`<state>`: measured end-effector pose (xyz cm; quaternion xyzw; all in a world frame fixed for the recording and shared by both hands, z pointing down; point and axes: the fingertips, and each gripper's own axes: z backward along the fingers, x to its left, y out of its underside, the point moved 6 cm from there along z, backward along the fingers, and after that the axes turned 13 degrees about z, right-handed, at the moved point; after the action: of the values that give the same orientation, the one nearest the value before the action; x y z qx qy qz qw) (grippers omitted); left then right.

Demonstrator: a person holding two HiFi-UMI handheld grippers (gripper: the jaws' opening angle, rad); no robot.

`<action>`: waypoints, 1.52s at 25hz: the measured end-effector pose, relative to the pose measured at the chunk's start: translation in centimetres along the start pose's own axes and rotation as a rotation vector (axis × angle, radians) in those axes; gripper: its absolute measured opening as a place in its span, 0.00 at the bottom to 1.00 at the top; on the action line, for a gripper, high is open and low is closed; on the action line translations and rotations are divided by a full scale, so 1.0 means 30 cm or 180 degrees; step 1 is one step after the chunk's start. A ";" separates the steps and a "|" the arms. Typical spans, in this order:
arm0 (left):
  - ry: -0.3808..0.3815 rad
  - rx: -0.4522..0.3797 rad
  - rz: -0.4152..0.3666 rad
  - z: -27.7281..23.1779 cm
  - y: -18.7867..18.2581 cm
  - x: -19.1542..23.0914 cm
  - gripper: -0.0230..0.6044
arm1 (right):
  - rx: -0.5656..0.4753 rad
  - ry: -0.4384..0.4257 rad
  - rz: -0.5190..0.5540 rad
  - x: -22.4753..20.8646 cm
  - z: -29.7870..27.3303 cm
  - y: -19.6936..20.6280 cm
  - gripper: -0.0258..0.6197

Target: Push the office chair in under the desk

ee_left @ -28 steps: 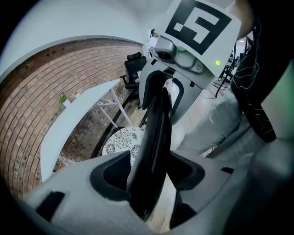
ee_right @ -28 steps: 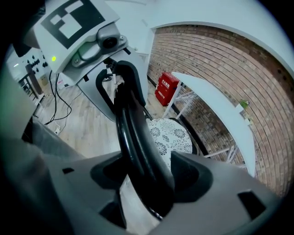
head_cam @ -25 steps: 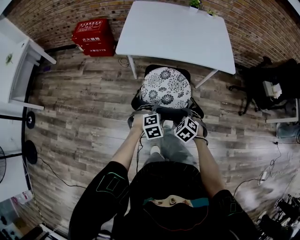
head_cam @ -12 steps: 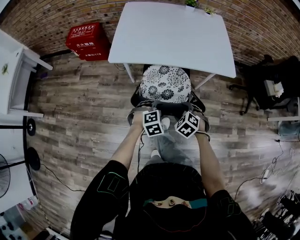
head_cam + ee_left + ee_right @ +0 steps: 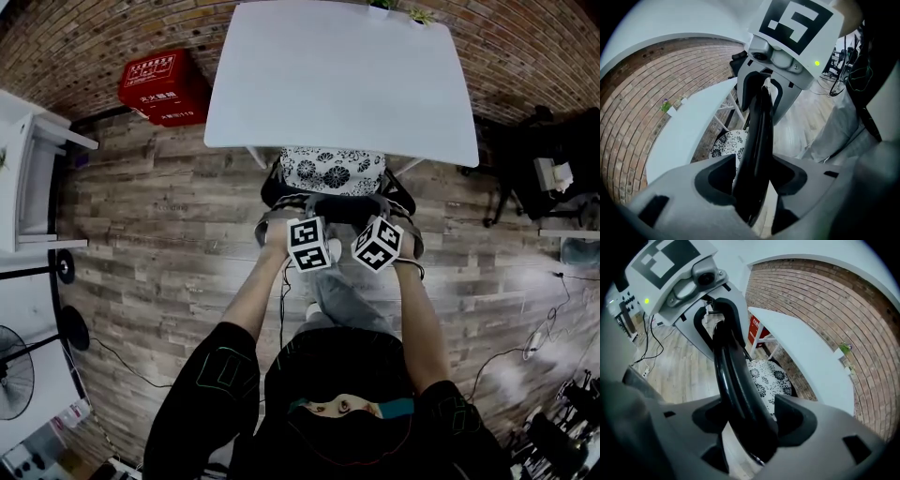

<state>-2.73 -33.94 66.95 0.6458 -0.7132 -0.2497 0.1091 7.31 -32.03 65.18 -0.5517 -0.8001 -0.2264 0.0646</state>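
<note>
The floor is grey-brown wood planking, running up to a brick wall across the top of the head view. One white desk stands against that wall at 12 o'clock, with a small green plant on its far edge and two of its legs showing below the near edge. One red box sits on the floor at 10 o'clock, beside the wall. One white shelf unit lies at 9 o'clock, and one fan at 8 o'clock. A black swivel chair stands at 3 o'clock, and loose cables trail over the planks at 7 o'clock.

One chair with a floral seat is straight ahead at 12 o'clock. The far part of its seat is already under the desk's near edge, while its black rail is still outside.

There are two grippers, each with one marker cube. The left gripper and the right gripper sit side by side on that rail, left at 11 o'clock of the person and right at 1 o'clock. The left gripper's jaws have just been closing, with the rail between them, and they now clamp it at a wide span. The right gripper's jaws hold the same rail, which fills the gap between them.
</note>
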 end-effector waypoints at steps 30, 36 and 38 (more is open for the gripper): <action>-0.0183 0.0062 -0.0382 -0.124 -0.086 0.348 0.29 | 0.0106 0.0260 0.0098 -0.347 -0.172 -0.023 0.48; -0.0176 0.0127 -0.0379 -0.140 -0.091 0.371 0.29 | 0.0123 0.0267 0.0166 -0.361 -0.185 -0.020 0.45; -0.0196 0.0127 -0.0375 -0.141 -0.094 0.373 0.29 | 0.0126 0.0273 0.0178 -0.362 -0.185 -0.018 0.45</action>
<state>0.14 -45.87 67.29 0.6807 -0.6818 -0.2612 0.0592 10.18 -43.86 66.12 -0.5622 -0.7852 -0.2322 0.1161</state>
